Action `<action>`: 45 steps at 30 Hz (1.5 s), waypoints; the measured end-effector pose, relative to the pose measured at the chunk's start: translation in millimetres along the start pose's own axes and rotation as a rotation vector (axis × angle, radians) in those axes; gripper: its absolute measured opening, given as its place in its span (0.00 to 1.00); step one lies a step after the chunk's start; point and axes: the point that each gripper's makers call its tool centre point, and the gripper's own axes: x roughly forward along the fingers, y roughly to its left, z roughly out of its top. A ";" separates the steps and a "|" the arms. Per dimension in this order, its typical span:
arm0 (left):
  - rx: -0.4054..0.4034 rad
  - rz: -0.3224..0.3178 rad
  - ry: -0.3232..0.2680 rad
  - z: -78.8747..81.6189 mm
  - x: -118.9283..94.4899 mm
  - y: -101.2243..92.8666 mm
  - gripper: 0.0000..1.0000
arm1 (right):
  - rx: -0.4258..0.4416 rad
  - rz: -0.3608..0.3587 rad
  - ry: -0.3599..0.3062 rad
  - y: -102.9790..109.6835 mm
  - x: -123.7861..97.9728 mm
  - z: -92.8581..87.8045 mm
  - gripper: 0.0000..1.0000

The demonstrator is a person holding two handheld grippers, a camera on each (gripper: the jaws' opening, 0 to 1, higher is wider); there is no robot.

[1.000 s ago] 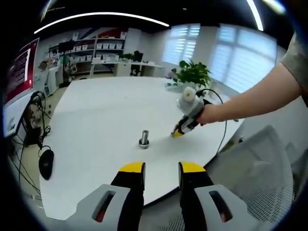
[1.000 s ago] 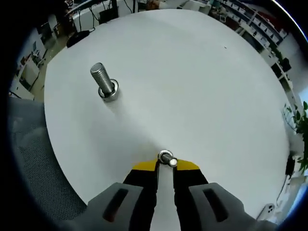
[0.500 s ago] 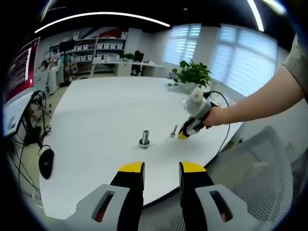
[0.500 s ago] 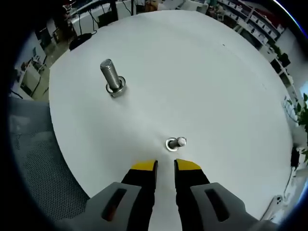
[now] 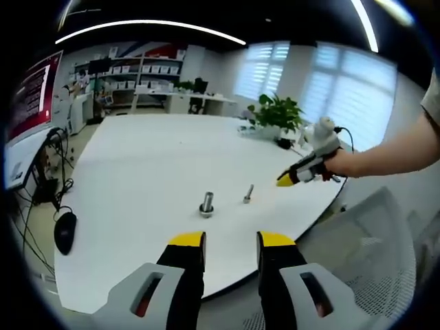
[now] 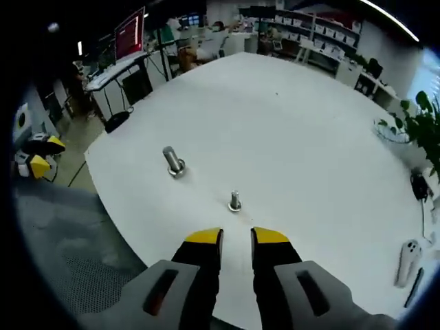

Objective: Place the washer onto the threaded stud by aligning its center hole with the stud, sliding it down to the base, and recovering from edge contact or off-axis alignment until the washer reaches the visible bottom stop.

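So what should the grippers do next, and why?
Probably just rest. The small stud stands upright on the white table with the washer seemingly at its base, near the bigger stud. The right gripper is open and empty, and the left gripper hangs open over the table's near edge.

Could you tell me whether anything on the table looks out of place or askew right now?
Nothing stands out: the larger stud and the smaller bolt both stand upright and apart on the white table, with both grippers clear of them.

Both views high, facing across shared white table (image 5: 137,158), opposite sides
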 end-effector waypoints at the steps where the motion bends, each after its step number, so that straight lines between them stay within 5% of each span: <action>1: 0.001 0.003 0.002 -0.3 0.0 0.6 0.27 | -0.007 0.006 -0.025 0.6 -6.4 2.2 0.20; 9: -0.029 0.047 0.012 -2.3 -0.3 10.0 0.28 | 0.009 0.041 -0.203 7.6 -53.5 14.0 0.24; 15: -0.039 0.057 0.027 -4.4 0.4 11.6 0.29 | 0.077 0.080 -0.308 16.9 -85.4 2.0 0.27; 22: -0.043 0.081 -0.007 2.9 -1.9 15.8 0.30 | 0.230 0.123 -0.353 30.4 -106.5 -20.6 0.27; 26: -0.034 0.094 -0.014 5.2 -2.6 17.0 0.30 | 0.119 0.123 -0.310 45.5 -103.1 -32.4 0.35; 29: -0.031 0.106 -0.015 5.5 -3.4 19.8 0.29 | 0.111 0.128 -0.368 44.6 -100.5 -22.3 0.33; 34: -0.012 0.103 -0.007 5.4 -2.0 16.3 0.28 | 0.102 0.168 -0.276 50.6 -91.0 -38.9 0.34; 37: 0.019 0.119 -0.013 7.2 -3.0 19.0 0.25 | 0.075 0.139 -0.295 48.8 -93.4 -36.6 0.33; 39: -0.039 0.136 -0.032 7.8 -4.3 24.5 0.27 | 0.102 0.112 -0.343 41.2 -98.4 -31.1 0.33; 45: -0.001 0.152 -0.002 3.5 -3.6 28.3 0.31 | 0.115 0.111 -0.340 41.0 -98.0 -31.6 0.33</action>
